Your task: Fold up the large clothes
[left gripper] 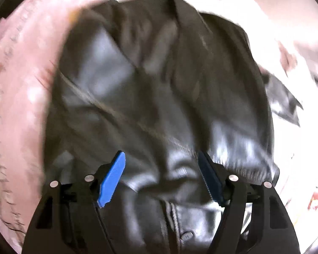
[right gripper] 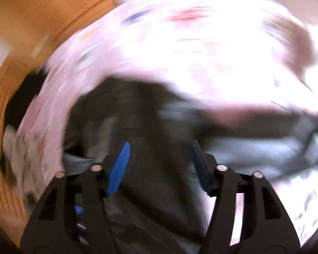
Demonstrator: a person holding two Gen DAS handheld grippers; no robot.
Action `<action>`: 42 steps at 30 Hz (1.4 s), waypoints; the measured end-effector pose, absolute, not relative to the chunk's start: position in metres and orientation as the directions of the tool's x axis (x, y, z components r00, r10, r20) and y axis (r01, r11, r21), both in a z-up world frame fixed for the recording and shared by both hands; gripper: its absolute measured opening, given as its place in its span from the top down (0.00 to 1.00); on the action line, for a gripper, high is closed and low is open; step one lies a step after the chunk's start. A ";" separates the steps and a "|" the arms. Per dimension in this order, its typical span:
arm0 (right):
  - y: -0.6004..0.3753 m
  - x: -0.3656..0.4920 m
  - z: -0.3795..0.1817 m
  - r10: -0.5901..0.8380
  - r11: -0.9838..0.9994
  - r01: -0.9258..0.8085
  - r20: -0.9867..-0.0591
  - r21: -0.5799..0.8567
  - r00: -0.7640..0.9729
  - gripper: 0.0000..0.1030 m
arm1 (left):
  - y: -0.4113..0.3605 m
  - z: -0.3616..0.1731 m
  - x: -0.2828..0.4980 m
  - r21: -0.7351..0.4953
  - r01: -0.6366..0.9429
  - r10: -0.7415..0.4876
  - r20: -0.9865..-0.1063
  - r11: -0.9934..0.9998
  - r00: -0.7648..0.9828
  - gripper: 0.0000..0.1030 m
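A black leather jacket (left gripper: 159, 89) lies crumpled on a pink patterned bed sheet (left gripper: 21, 84). In the left wrist view my left gripper (left gripper: 161, 158) is open just above the jacket, its blue pads (left gripper: 112, 180) spread wide over a fold, holding nothing. A zip and a snap button (left gripper: 186, 236) show below it. In the right wrist view, which is motion-blurred, my right gripper (right gripper: 160, 150) is open over the dark jacket (right gripper: 137, 116) and holds nothing. The pink sheet (right gripper: 180, 42) lies beyond it.
A wooden floor (right gripper: 31, 21) shows at the left of the right wrist view, past the bed's edge. A dark object (right gripper: 17, 101) lies on the floor by the bed. Bright light washes out the sheet on the right.
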State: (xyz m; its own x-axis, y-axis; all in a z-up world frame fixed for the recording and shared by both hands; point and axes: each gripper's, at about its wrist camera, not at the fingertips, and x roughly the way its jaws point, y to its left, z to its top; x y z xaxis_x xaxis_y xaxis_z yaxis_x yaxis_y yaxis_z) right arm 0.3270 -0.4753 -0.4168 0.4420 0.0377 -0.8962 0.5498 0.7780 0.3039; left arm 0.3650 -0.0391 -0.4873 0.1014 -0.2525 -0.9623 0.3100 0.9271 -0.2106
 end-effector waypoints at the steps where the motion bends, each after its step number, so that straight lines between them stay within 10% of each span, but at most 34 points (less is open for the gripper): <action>1: -0.494 0.305 -0.423 0.012 0.729 0.613 -0.901 0.304 0.433 0.23 | -0.040 -0.479 0.367 -0.184 0.302 -0.232 -0.964 0.935 0.132 0.29; 7: -0.634 0.143 -0.475 -0.070 0.230 0.856 -0.869 0.464 0.490 0.17 | -0.050 -0.469 0.431 -0.084 0.249 -0.135 -0.971 0.965 0.197 0.27; 14: -0.696 0.078 -0.563 -0.026 -0.242 0.731 -0.757 0.638 0.652 0.18 | -0.112 -0.506 0.452 -0.113 0.231 -0.145 -0.981 0.966 0.125 0.27; 23: -0.727 0.115 -0.580 0.014 -0.105 0.760 -0.764 0.641 0.645 0.18 | -0.198 -0.519 0.408 -0.065 0.386 -0.102 -0.992 0.920 0.077 0.25; 28: -0.738 0.119 -0.559 -0.057 0.040 0.750 -0.747 0.661 0.662 0.82 | -0.216 -0.522 0.392 -0.036 0.448 -0.081 -0.993 0.893 0.082 0.24; 42: -0.747 0.131 -0.594 0.063 -0.084 0.740 -0.738 0.667 0.672 0.68 | -0.175 -0.532 0.387 0.002 0.420 -0.027 -0.998 0.908 0.064 0.23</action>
State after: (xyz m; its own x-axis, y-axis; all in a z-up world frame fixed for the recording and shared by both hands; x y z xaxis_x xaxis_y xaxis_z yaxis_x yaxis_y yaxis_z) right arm 0.1307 -0.7472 -0.5944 0.6724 0.0625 -0.7376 0.7399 -0.0838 0.6674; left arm 0.3870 -0.1752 -0.5318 0.0637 -0.0272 -0.9976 0.4196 0.9077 0.0021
